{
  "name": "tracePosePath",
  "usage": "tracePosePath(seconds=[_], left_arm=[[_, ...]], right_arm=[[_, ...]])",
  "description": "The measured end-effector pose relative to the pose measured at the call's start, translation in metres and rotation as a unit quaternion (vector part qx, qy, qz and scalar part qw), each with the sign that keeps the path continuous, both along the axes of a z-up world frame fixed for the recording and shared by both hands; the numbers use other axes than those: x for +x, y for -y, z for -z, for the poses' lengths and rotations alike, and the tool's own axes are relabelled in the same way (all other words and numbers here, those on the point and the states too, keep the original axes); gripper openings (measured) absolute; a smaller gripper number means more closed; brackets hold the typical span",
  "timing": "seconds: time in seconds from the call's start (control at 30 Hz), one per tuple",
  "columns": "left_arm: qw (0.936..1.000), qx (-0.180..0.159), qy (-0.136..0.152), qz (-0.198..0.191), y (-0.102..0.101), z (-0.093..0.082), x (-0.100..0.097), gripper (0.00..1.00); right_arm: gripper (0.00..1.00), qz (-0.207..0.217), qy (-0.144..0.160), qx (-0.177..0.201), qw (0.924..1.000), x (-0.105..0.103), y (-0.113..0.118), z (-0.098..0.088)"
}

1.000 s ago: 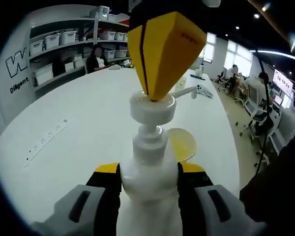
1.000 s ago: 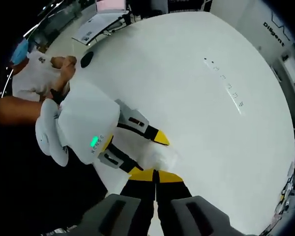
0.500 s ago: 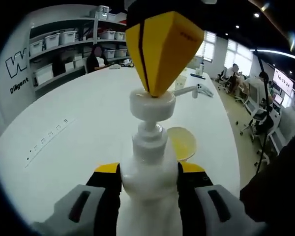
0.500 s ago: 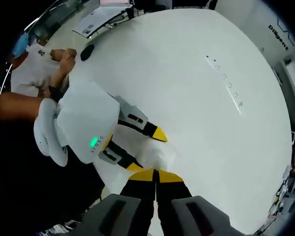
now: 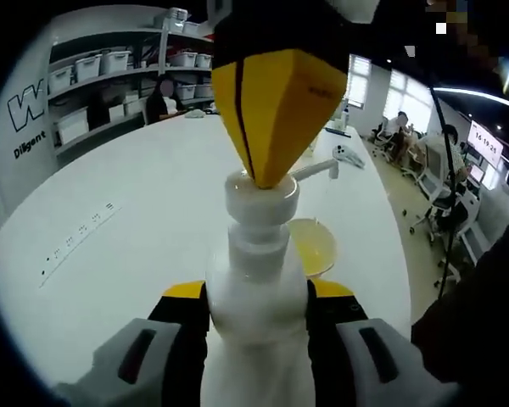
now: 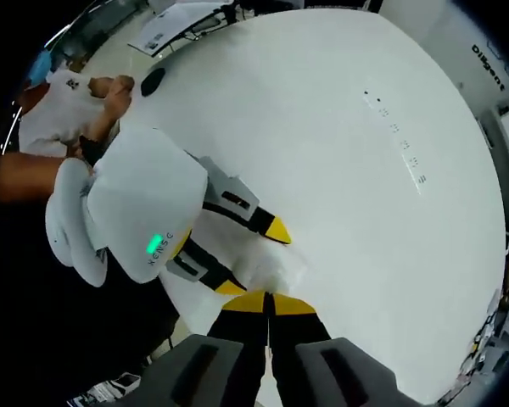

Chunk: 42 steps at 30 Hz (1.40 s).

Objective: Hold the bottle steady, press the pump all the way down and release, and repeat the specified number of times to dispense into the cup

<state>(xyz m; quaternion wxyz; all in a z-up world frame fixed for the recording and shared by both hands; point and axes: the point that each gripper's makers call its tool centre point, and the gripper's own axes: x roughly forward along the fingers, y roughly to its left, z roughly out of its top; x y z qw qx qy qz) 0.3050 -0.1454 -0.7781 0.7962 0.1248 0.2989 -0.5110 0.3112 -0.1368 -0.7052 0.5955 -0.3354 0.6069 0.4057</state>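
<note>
A white pump bottle (image 5: 256, 297) stands upright in the left gripper view, with my left gripper (image 5: 259, 292) shut on its shoulders. From above, my right gripper (image 5: 265, 178) comes down with its yellow jaws shut, the tip resting on the pump head (image 5: 261, 199). The head sits low, close to the collar. Just behind the bottle stands a yellowish cup (image 5: 316, 246) under the spout side. In the right gripper view I look down past my shut right gripper (image 6: 269, 298) onto the bottle (image 6: 273, 268) and the left gripper (image 6: 253, 257) clamped around it.
A large white table (image 5: 119, 229) carries everything. A white handheld device (image 5: 343, 155) lies at its far end. Shelves with bins (image 5: 110, 72) line the back wall, and people sit at desks (image 5: 445, 157) on the right. A person's arm (image 6: 30, 178) and a black disc (image 6: 153, 80) lie beyond the left gripper.
The pump head has sunk under the right gripper's tip; the stem visible half a second ago is now hidden in the collar. The left gripper and bottle have stayed put.
</note>
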Motion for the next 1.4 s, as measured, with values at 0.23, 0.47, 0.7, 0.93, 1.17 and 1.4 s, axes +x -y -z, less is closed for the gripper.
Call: tracePosePath(seconds=[0.23, 0.47, 0.7, 0.93, 1.17, 1.4], left_arm=[[1.0000, 0.003, -0.001, 0.002, 0.000, 0.001, 0.000, 0.43], [1.0000, 0.000, 0.004, 0.001, -0.001, 0.002, -0.001, 0.43], [0.9999, 0.011, 0.010, -0.001, -0.002, 0.003, -0.001, 0.43], [0.9998, 0.013, 0.013, -0.005, -0.003, 0.004, -0.002, 0.43], [0.9998, 0.015, 0.012, -0.003, -0.004, 0.005, -0.002, 0.43], [0.9998, 0.017, 0.010, -0.003, -0.004, 0.006, -0.002, 0.43]], right_arm=[[0.00, 0.003, 0.003, -0.001, 1.0000, -0.003, 0.002, -0.001], [0.00, -0.002, 0.029, -0.001, 0.9996, -0.003, 0.001, -0.013], [0.00, -0.001, 0.023, 0.008, 0.9997, -0.003, 0.004, -0.014], [0.00, -0.002, 0.030, 0.005, 0.9995, -0.003, 0.003, -0.009], [0.00, 0.012, 0.010, 0.016, 0.9998, -0.001, 0.003, -0.008], [0.00, 0.015, 0.006, -0.001, 0.9999, -0.001, 0.002, -0.005]])
